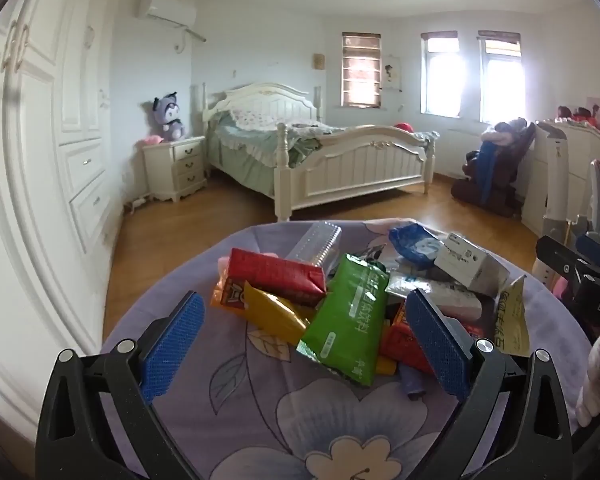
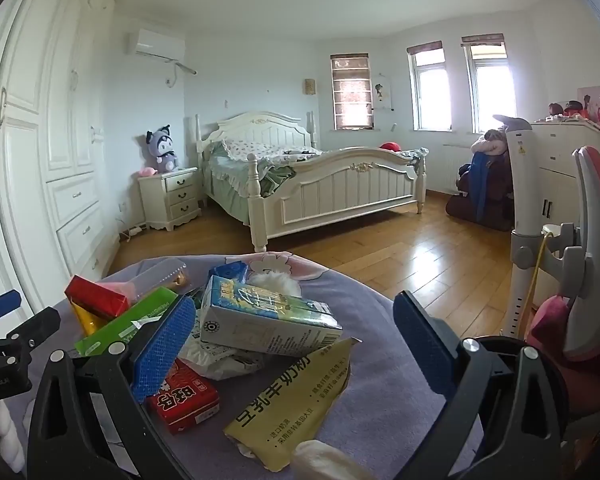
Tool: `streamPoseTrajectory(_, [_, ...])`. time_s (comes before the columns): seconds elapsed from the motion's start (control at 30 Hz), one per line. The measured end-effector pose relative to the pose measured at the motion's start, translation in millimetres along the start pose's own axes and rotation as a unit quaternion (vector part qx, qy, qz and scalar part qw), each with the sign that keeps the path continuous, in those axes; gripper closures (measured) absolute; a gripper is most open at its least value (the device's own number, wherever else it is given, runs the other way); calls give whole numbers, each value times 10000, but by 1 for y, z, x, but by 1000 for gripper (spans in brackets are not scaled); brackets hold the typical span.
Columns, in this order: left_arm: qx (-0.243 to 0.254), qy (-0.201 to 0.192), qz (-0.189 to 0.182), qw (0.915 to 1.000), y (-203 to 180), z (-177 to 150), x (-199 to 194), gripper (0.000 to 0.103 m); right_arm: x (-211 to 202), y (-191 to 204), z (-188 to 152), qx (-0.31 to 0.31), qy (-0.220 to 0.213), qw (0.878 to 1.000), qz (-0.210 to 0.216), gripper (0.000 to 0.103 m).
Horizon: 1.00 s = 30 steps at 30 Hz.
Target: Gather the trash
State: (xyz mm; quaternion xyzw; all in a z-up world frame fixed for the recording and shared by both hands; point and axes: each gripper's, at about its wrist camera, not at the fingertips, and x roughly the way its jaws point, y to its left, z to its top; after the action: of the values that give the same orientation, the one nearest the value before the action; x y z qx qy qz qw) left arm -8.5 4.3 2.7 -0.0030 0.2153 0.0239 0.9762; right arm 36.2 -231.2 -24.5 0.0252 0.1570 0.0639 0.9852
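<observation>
Bedroom behind, a floral-clothed worktop (image 1: 260, 400) carries heaped trash (image 1: 340, 300) at twelve o'clock of both wide-apart, empty grippers: left gripper (image 1: 304, 344), right gripper (image 2: 296, 344). Slick wrappers could slide; overlapping cartons risk toppling floorward.

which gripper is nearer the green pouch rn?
Left. The left gripper hangs open with the green pouch lying between its fingers. The right gripper is open further right, over the milk carton; the pouch sits outside its left finger.
</observation>
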Motion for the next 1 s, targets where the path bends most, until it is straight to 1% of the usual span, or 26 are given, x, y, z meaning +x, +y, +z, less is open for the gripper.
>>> streamPoseTrajectory(0.53, [47, 69, 65, 9999, 1, 2, 1, 4, 2, -7, 1, 87, 33, 9999, -45, 5])
streamPoseTrajectory(0.73, [40, 76, 83, 9999, -1, 1, 2, 4, 2, -2, 0, -19, 14, 10000, -66, 5])
streamPoseTrajectory(1.0, [46, 72, 60, 9999, 0, 1, 2, 4, 1, -1, 0, 21, 14, 10000, -68, 5])
